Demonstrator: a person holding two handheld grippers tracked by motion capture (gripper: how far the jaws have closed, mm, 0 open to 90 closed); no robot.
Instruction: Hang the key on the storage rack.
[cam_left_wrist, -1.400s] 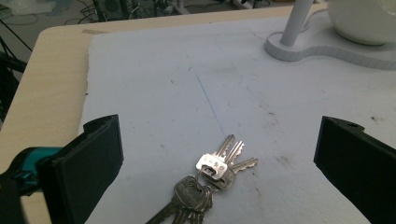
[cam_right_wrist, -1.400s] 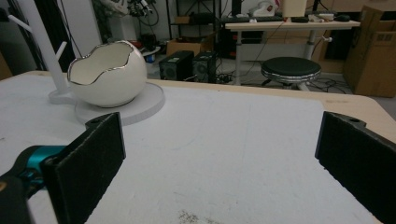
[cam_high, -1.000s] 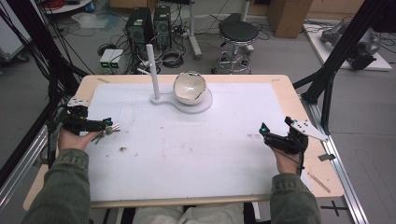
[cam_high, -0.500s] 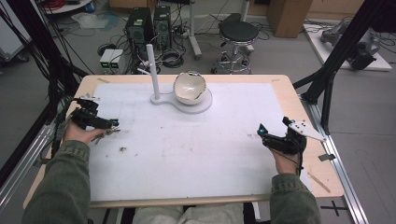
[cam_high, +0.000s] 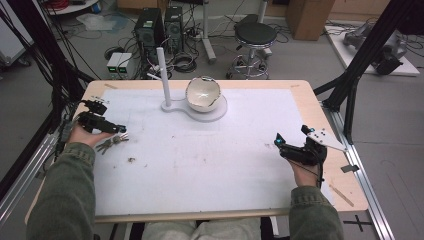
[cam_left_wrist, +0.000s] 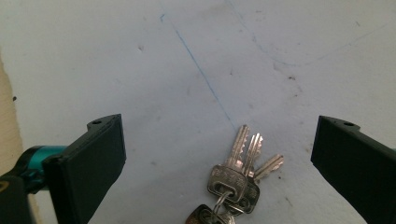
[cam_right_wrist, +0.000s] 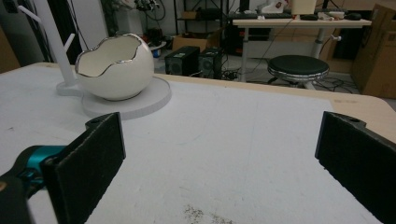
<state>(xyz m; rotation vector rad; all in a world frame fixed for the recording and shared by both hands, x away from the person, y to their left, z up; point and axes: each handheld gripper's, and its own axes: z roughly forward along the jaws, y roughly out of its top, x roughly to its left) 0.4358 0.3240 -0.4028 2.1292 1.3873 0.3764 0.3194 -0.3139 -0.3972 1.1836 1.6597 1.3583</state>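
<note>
The left gripper (cam_left_wrist: 219, 154) has moved over the bunch of silver metal keys (cam_left_wrist: 233, 179), jaws wide open, ready to grab.

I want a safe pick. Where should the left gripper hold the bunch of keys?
Probably the stacked key heads near the ring: the thickest part of the keys, which lie flat. Bring the open left gripper straight down from above, one jaw on each side.
</note>
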